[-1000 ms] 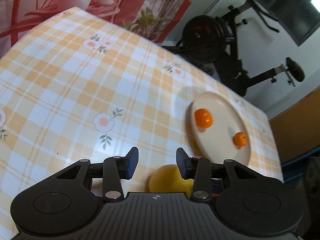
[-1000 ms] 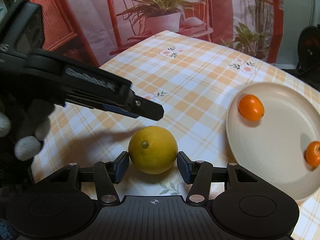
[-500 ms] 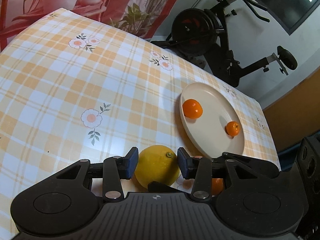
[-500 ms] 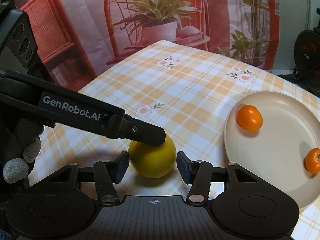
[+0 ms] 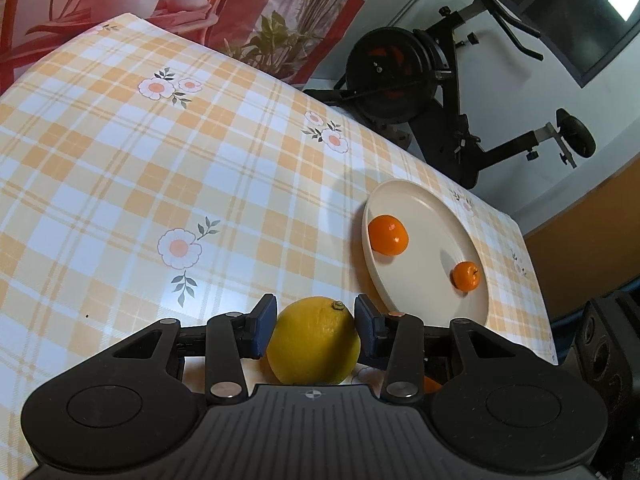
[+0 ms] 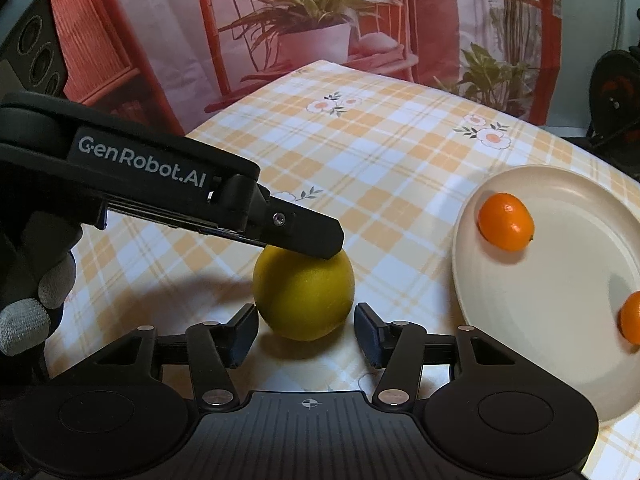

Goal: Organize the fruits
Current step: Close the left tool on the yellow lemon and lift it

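We count one yellow lemon (image 5: 313,341), two small oranges on the plate, the larger (image 5: 388,235) and the smaller (image 5: 465,276), one cream plate (image 5: 424,216), one checked tablecloth (image 5: 160,160), two grippers, left (image 5: 315,328) and right (image 6: 304,336), and one exercise bike (image 5: 420,80).

**A lived-in room at home**

This looks like a domestic room. A table wears an orange-and-white checked tablecloth (image 5: 168,152) printed with small daisies, the wipe-clean household kind. At its far right stands an exercise bike (image 5: 436,92) against a plain white wall, below a dark window (image 5: 576,20). The far left is closed off by a printed backdrop (image 6: 320,28) showing a red cane chair and potted plants. A cream plate (image 6: 560,320) with small oranges (image 6: 506,222) sits on the table's right side.
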`<state>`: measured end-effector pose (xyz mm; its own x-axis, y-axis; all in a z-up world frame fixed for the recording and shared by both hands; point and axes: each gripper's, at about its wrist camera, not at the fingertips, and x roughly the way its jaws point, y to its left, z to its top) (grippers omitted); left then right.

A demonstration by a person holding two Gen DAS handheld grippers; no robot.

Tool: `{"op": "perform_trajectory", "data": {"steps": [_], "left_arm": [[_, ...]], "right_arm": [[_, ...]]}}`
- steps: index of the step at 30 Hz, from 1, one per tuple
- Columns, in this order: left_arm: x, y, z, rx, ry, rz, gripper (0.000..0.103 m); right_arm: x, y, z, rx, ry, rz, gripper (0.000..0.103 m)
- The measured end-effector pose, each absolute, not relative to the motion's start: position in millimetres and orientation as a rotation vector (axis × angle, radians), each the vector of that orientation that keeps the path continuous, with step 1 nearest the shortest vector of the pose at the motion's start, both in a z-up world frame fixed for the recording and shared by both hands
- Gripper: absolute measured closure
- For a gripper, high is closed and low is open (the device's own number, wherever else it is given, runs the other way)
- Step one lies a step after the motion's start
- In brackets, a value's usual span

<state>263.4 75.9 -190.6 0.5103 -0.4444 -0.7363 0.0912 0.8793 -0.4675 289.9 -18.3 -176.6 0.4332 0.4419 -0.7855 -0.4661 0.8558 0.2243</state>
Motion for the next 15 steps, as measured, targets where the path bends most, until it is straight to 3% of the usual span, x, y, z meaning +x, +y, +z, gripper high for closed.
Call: {"op": "perform_trajectory", "data": {"steps": [15], "left_arm": [[266.0, 43.3, -165.3, -0.342, 0.938, -0.409, 0.058]], "right_arm": [[279.5, -49.7, -152.1, -0.002, 0.894, 0.532, 0.056]]}}
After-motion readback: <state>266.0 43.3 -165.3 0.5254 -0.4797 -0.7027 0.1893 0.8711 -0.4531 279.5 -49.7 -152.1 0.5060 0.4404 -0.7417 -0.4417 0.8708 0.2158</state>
